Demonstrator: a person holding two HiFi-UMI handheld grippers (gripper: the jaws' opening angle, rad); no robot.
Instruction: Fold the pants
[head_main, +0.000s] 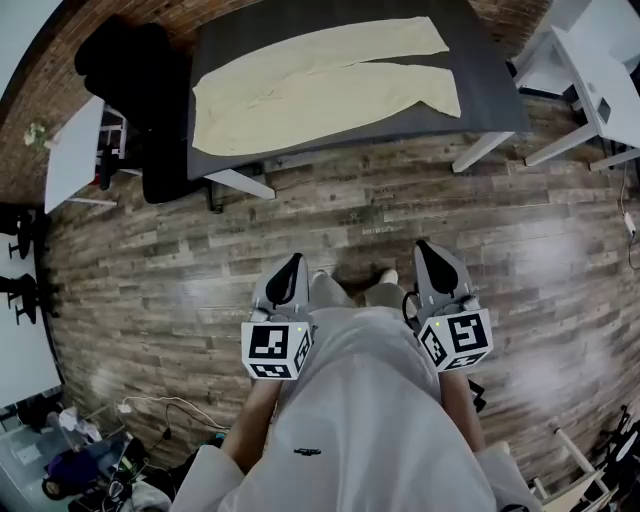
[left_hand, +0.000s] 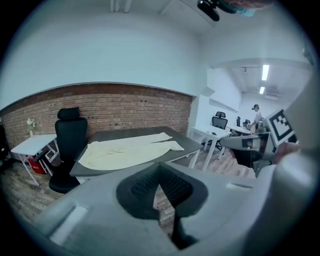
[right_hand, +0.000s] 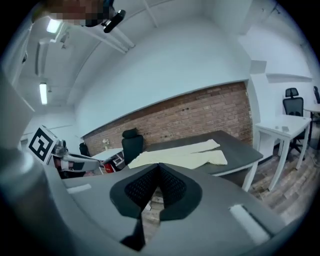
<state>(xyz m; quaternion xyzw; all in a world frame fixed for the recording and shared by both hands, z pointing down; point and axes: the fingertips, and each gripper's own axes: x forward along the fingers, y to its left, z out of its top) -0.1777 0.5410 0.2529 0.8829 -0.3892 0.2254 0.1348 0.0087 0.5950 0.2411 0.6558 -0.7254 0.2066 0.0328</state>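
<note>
I hold both tools close to my body, well back from the table (head_main: 490, 95), above the wooden floor (head_main: 180, 270). My left gripper (head_main: 291, 268) has its jaws pressed together with nothing between them. My right gripper (head_main: 432, 256) is the same, closed on nothing. Both point ahead toward the table and slightly downward. The pants (head_main: 320, 85) lie spread flat and unfolded on the dark tabletop. They are pale yellow, with the waist toward the left end in the head view and the two legs side by side running toward the right end. A black office chair (head_main: 140, 80) stands just beside the table's left end, with a white desk (head_main: 70, 155) beyond it.
</note>
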